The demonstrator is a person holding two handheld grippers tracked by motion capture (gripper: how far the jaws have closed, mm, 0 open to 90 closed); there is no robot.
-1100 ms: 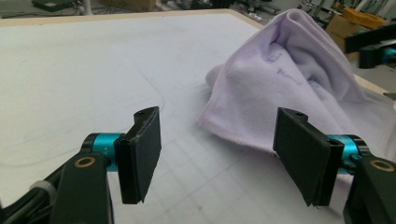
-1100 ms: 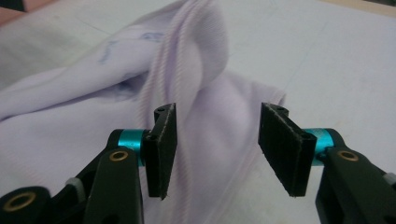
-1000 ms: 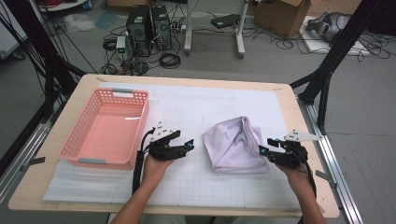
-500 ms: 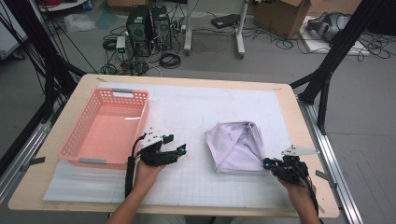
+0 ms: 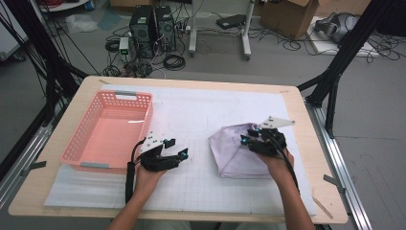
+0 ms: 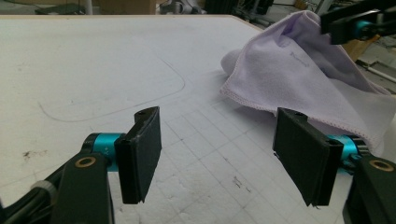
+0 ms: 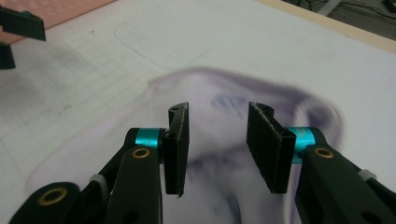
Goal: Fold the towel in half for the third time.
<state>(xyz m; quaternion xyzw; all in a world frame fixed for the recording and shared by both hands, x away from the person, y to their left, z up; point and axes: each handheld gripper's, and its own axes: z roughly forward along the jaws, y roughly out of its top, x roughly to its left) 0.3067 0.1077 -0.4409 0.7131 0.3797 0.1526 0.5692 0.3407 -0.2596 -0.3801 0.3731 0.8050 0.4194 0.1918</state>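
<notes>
A pale lilac cloth (image 5: 232, 155) lies crumpled on the white mat, right of centre. My right gripper (image 5: 249, 135) hovers over its far right part. Its jaws have just been opening and stand apart above the blurred cloth (image 7: 219, 95), with nothing pinched between the pads of the right gripper (image 7: 217, 144). My left gripper (image 5: 176, 148) rests low on the mat to the left of the cloth, a short gap away. The left gripper (image 6: 224, 154) is open and empty, with the cloth (image 6: 299, 70) ahead to its right.
A pink plastic basket (image 5: 79, 151) stands empty at the left of the table, close beside my left hand. The white gridded mat (image 5: 201, 110) covers most of the tabletop. Black frame posts and cables surround the table.
My right gripper has gone from the cloth's near right edge forward and left over the cloth, its jaws now wider than half a second ago. The cloth's folds have shifted. The left gripper barely moved.
</notes>
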